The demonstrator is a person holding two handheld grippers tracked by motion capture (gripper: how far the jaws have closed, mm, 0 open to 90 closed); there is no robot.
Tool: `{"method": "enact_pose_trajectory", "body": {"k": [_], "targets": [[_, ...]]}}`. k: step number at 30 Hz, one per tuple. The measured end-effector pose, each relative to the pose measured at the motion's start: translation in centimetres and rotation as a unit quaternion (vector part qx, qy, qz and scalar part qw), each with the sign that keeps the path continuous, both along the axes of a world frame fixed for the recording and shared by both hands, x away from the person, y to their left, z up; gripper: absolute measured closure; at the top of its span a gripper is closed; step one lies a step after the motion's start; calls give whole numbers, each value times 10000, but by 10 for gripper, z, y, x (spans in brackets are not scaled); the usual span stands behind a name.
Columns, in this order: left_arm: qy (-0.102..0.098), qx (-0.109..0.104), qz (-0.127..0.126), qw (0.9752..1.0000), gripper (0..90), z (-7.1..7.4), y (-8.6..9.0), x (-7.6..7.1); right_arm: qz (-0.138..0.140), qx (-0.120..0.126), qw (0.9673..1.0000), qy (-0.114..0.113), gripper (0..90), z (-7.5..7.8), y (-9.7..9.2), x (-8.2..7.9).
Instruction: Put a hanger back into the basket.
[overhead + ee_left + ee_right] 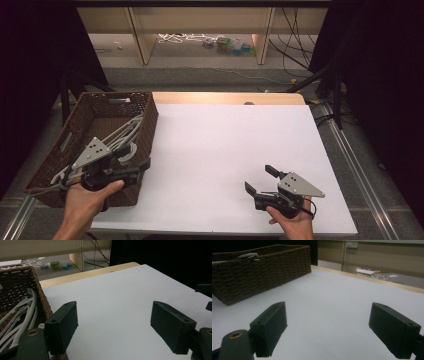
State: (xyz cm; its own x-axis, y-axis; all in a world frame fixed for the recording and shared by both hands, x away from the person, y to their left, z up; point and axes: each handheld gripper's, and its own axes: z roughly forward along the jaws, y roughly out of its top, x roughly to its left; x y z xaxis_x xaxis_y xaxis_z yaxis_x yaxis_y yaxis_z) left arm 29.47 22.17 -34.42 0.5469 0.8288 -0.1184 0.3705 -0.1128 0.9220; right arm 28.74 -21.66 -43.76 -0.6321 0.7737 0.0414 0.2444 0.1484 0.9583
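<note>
A person's left gripper (131, 172), jaws spread and empty, hovers at the near right corner of the one brown wicker basket (67, 137) at the table's left. Pale grey hangers (125, 134) lie heaped inside, too tangled to count. The right gripper (260, 180), also spread wide and holding nothing, rests near the white table's (225, 145) right front. By the look of it, work on the hangers has barely begun.

No legible text, label or number anywhere.
</note>
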Motion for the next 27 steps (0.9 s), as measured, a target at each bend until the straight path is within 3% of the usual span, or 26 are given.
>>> {"method": "enact_pose_trajectory", "body": {"k": [4,10,15,19,21,24,27], "targets": [[-100,-45,-25,9999,226,-4,-9,-7,22,80,10000,3,157,-1,1,0],[-396,-112,-12,9992,229,-14,-23,-13,21,-55,9999,-86,157,0,-1,1],[-483,-186,-197,9985,212,-26,-36,-10,9,-26,9999,-105,157,1,-1,1],[-558,-123,-281,9980,211,-36,-43,-10,-9,-55,9999,-94,156,1,-1,0],[-529,-215,-310,9979,211,-42,-46,-10,30,4,9999,-133,156,2,-1,0],[-712,-86,-372,9967,208,-50,-50,-11,17,55,9997,-248,155,2,0,-1],[-648,-144,-433,9969,208,-57,-51,-11,-28,28,9997,-242,155,4,-1,-2]]}}
